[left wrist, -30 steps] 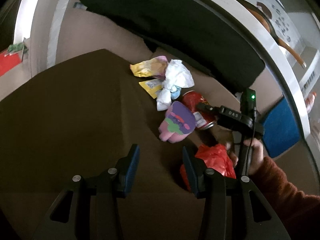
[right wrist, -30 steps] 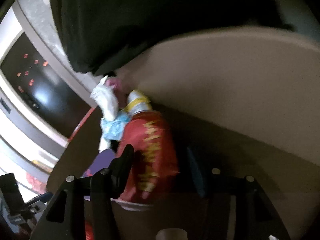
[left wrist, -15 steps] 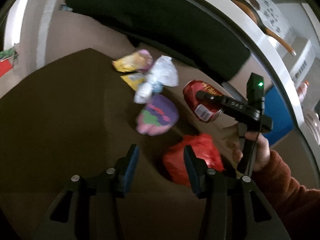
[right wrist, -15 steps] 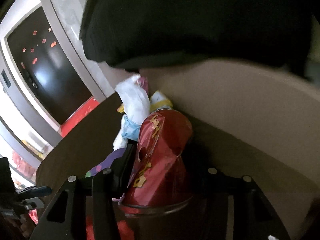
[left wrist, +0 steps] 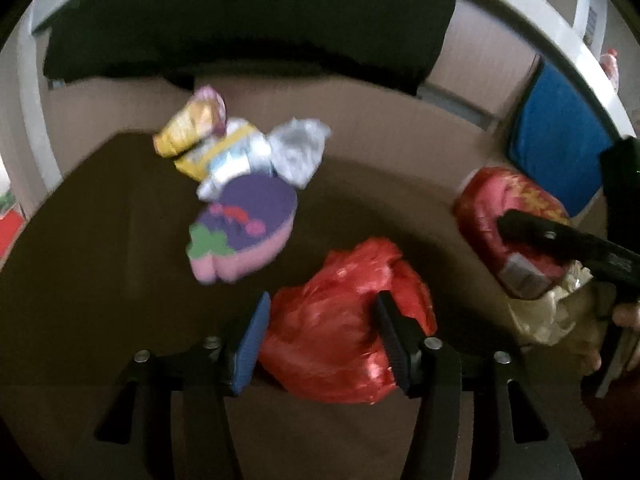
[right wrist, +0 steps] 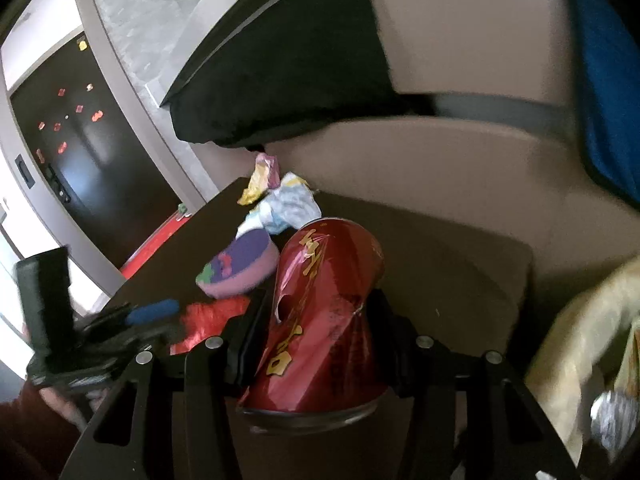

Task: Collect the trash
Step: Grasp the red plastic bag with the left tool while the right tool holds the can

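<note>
A crushed red can is clamped between the fingers of my right gripper, off the brown table; it also shows as the red can at the right of the left wrist view. My left gripper straddles a crumpled red plastic bag on the table; its jaws are opening and do not squeeze the bag. Further back lie a purple and pink sponge, a white tissue, a blue-white wrapper and a yellow wrapper.
A beige plastic bag hangs open at the right, just beyond the held can. Behind the table are a tan sofa seat, a black cushion and a blue cushion. A hand holds the right gripper.
The right gripper closed on the red can, lifted it off the table and carried it right toward the beige bag. The left gripper slid over to the red bag and widened around it.
</note>
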The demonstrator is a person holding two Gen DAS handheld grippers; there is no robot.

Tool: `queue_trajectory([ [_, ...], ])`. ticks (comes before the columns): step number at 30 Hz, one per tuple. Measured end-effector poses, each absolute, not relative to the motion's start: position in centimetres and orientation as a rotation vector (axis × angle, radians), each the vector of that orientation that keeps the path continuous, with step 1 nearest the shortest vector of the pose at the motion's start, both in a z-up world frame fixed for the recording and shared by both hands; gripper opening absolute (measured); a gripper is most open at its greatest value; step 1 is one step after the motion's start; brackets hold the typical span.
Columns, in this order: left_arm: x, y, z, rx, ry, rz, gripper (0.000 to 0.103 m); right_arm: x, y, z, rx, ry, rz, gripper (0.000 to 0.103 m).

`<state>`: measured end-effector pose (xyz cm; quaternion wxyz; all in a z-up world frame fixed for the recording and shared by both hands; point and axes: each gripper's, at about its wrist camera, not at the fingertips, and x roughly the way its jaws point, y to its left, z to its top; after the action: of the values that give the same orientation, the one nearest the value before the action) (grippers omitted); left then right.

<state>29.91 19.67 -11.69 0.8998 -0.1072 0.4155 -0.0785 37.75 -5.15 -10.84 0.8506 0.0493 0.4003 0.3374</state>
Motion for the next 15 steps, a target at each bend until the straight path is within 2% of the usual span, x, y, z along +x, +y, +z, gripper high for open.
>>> queue_trajectory([
  [5,30.2,21.3,-13.1,-0.41,0.921,-0.141,0.063,35.9,-6.5,-11.4,0.077,0.84,0.699,0.046],
  [10,29.9,20.9,-12.5,-0.452,0.928,-0.116,0.043,35.0,-7.0,-11.6,0.08,0.827,0.7,0.047],
  [15,28.7,19.3,-10.4,-0.367,0.861,-0.063,0.036,34.6,-6.9,-11.2,0.094,0.802,0.699,0.047],
])
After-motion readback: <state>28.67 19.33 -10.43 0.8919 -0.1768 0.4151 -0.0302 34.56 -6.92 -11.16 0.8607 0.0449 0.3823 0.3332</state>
